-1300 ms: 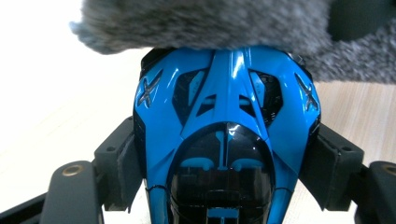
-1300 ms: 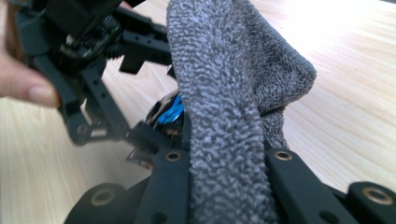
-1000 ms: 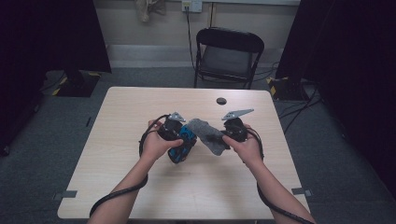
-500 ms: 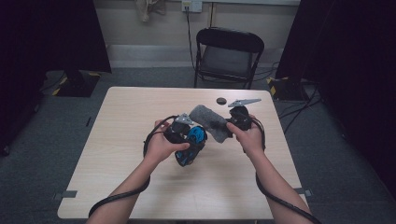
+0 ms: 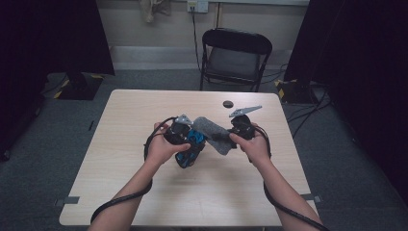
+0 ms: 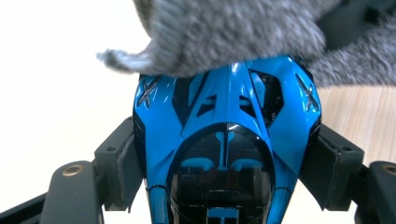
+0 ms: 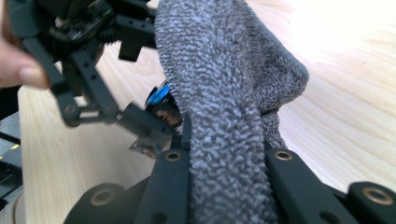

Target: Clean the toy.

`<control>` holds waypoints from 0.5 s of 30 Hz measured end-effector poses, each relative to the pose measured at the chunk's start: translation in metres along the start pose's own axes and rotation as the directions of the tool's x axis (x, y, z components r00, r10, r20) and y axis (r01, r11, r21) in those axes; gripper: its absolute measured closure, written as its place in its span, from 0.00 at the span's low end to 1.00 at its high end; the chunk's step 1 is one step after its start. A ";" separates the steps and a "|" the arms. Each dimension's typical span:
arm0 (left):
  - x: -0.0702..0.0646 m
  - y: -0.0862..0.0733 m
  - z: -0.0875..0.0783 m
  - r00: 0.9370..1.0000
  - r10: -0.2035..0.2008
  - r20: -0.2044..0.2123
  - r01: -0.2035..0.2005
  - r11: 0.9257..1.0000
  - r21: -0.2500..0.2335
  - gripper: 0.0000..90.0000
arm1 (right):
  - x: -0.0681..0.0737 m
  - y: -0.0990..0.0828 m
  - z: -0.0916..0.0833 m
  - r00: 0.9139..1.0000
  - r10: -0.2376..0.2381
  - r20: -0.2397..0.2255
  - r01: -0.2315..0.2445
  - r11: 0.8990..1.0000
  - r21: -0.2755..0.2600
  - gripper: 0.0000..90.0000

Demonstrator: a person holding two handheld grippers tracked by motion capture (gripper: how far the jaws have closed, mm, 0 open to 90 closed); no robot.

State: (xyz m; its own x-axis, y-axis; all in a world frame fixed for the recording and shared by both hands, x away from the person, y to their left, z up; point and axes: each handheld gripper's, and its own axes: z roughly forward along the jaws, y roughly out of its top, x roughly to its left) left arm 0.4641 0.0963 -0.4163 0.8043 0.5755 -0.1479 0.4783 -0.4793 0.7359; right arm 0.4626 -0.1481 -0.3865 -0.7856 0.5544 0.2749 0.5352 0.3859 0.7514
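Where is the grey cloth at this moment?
In the high view, the grey cloth is above the table's middle, clamped in the right tongs and draped against the blue toy that the left tongs hold.

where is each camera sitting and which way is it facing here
High view: above the person's side, looking forward and down on the table; both forearms enter from below.
Left gripper view: rides the left gripper, looking along jaws clamping a blue toy car.
Right gripper view: rides the right gripper, jaws pinching a grey cloth.
All share car and cloth.
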 end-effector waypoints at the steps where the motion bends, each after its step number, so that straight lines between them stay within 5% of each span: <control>1: 0.001 0.000 0.000 1.000 -0.002 -0.003 0.002 1.000 -0.001 0.27 | 0.000 -0.001 0.001 1.000 -0.004 -0.005 0.004 1.000 -0.001 0.86; 8: 0.007 0.001 -0.001 1.000 -0.013 -0.029 0.013 1.000 -0.010 0.27 | 0.002 -0.016 0.003 1.000 0.011 -0.002 -0.011 1.000 0.009 0.86; 15: 0.003 -0.001 -0.004 1.000 -0.010 -0.011 0.010 1.000 -0.017 0.27 | -0.007 -0.020 -0.006 0.998 0.052 0.034 -0.051 0.998 -0.044 0.86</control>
State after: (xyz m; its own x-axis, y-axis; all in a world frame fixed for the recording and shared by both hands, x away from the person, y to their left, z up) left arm 0.4647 0.1015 -0.4147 0.7955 0.5877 -0.1477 0.4800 -0.4624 0.7455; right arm 0.4560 -0.1642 -0.3999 -0.7453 0.5988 0.2932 0.5604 0.3244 0.7620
